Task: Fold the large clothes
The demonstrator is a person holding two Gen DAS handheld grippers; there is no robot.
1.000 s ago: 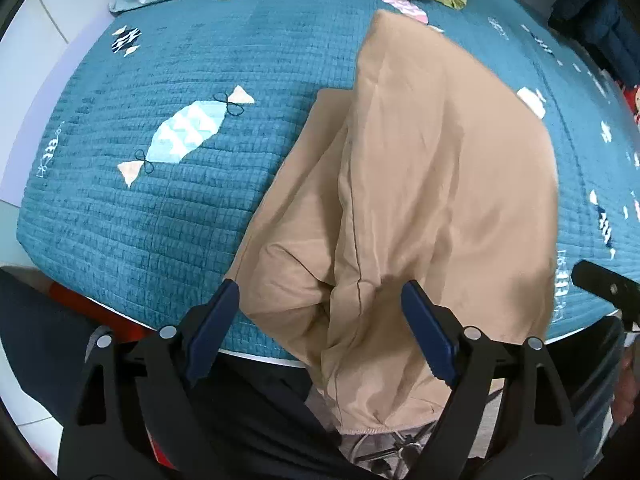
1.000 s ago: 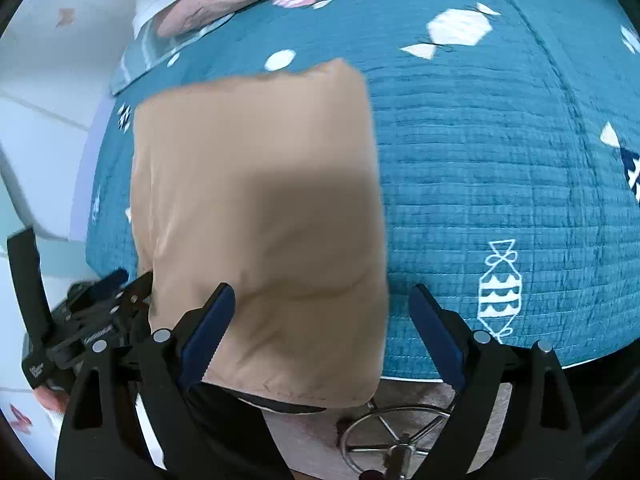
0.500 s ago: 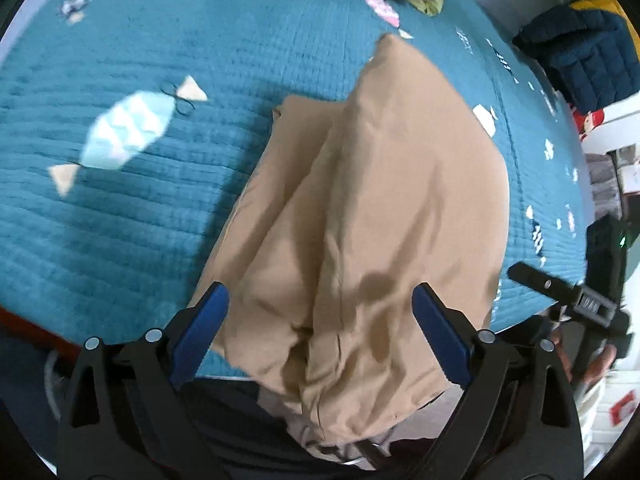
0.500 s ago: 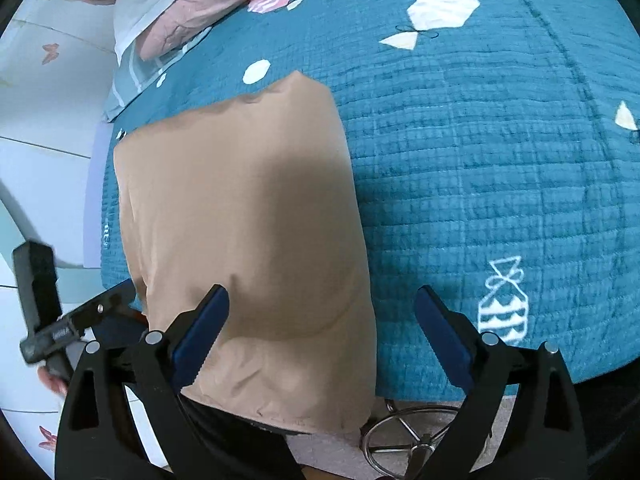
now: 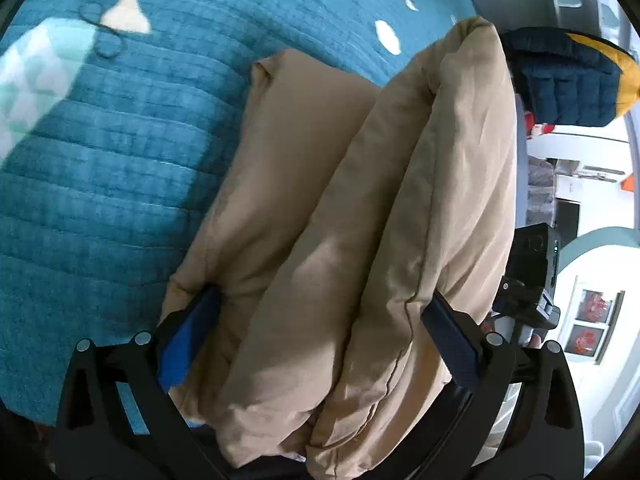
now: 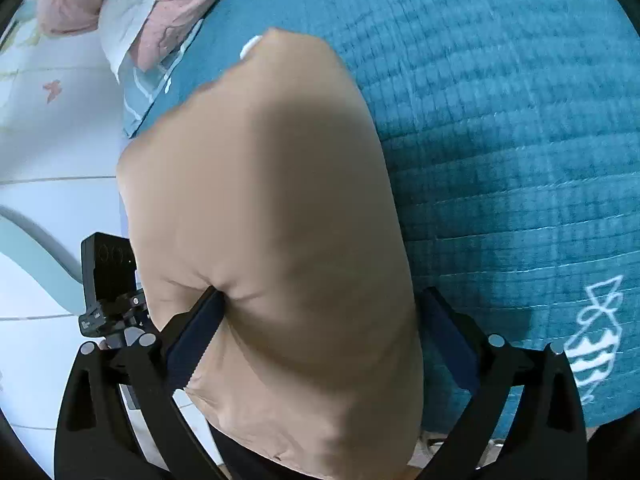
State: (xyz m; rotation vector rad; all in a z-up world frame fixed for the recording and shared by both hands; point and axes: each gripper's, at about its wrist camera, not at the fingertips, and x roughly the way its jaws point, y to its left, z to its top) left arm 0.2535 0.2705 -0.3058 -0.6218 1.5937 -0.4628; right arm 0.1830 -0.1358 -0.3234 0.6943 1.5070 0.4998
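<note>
I have both grippers down at the near edge of the bed, over a folded tan cotton garment (image 5: 372,216) that lies on the teal quilted bedspread (image 5: 120,168) printed with white and pale candy shapes. From the left wrist view the garment shows as several thick, lengthwise folds stacked side by side, its near end spilling over the bed's edge toward me. My left gripper (image 5: 320,344) has its blue-padded fingers (image 5: 188,340) spread as wide as they go, having just been opening; the bundle sits between them, with the cloth bulging against both pads. My right gripper (image 6: 320,340) is the same: fingers (image 6: 196,336) spread wide after just opening, the smooth tan fold filling the gap between them, the left pad denting the cloth. In each view the other gripper's black body shows just past the garment's edge. At the head of the bed lie a pink bundle of bedding and a pale pillow (image 6: 120,12). Beyond the garment in the left view sits a navy quilted jacket with a yellow patch (image 5: 568,80).
</note>
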